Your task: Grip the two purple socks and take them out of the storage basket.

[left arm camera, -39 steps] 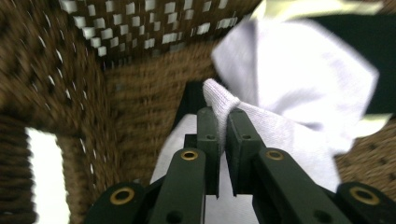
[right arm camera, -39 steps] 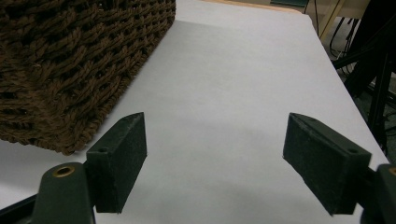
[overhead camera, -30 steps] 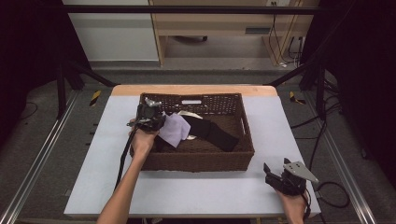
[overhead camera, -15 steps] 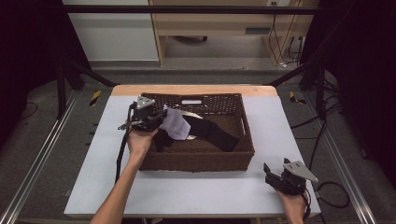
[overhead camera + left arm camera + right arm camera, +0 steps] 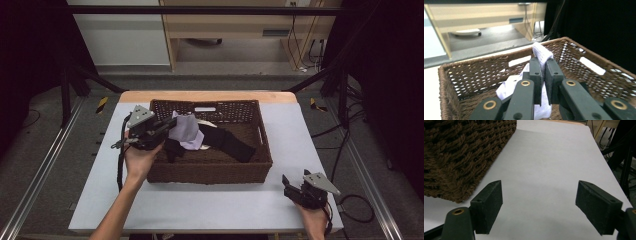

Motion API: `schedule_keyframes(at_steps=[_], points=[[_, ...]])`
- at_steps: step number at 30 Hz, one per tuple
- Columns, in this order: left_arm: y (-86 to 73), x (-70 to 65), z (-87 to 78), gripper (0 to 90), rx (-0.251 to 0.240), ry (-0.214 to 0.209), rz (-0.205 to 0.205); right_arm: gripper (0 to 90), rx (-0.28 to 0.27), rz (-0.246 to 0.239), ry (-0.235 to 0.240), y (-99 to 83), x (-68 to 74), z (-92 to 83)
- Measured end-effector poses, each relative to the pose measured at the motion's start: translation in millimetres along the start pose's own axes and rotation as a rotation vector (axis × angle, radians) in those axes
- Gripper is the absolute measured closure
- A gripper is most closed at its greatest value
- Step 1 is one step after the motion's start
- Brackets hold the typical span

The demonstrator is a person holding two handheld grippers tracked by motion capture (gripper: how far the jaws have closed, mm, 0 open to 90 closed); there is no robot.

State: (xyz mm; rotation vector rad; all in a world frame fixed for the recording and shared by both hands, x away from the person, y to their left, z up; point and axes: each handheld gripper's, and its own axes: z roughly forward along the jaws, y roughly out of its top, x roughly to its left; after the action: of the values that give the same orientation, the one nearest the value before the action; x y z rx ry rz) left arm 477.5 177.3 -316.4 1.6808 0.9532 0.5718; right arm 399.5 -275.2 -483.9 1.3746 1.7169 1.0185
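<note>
Left gripper view puts my jaws nearly together on a fold of the white sock (image 5: 541, 53), pinched above the wicker basket (image 5: 474, 72). From the high view I have the left gripper (image 5: 167, 129) at the basket's left rim, with the pale sock (image 5: 186, 131) hanging over a black garment (image 5: 227, 142) that lies across the basket floor. The pinch is only on a narrow fold, so I judge the sock could slip out, or snag the black cloth and drag it along. My right gripper (image 5: 294, 187) rests on the white table (image 5: 210, 205) with jaws spread wide, holding nothing
</note>
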Motion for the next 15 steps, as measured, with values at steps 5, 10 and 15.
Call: schedule_keyframes(at_steps=[5,10,15], points=[[3.7,-10.0,-16.5,83.7,-0.027,-0.034,0.031,21.7,0.001,0.0,-0.001,0.0,0.0,0.1],[3.1,-25.1,-37.4,83.7,-0.051,-0.071,0.076,21.7,-0.001,0.0,-0.001,-0.1,0.1,-0.1],[2.0,-29.9,-50.8,83.7,-0.063,-0.091,0.084,21.7,0.0,0.0,0.0,-0.1,0.1,0.1]])
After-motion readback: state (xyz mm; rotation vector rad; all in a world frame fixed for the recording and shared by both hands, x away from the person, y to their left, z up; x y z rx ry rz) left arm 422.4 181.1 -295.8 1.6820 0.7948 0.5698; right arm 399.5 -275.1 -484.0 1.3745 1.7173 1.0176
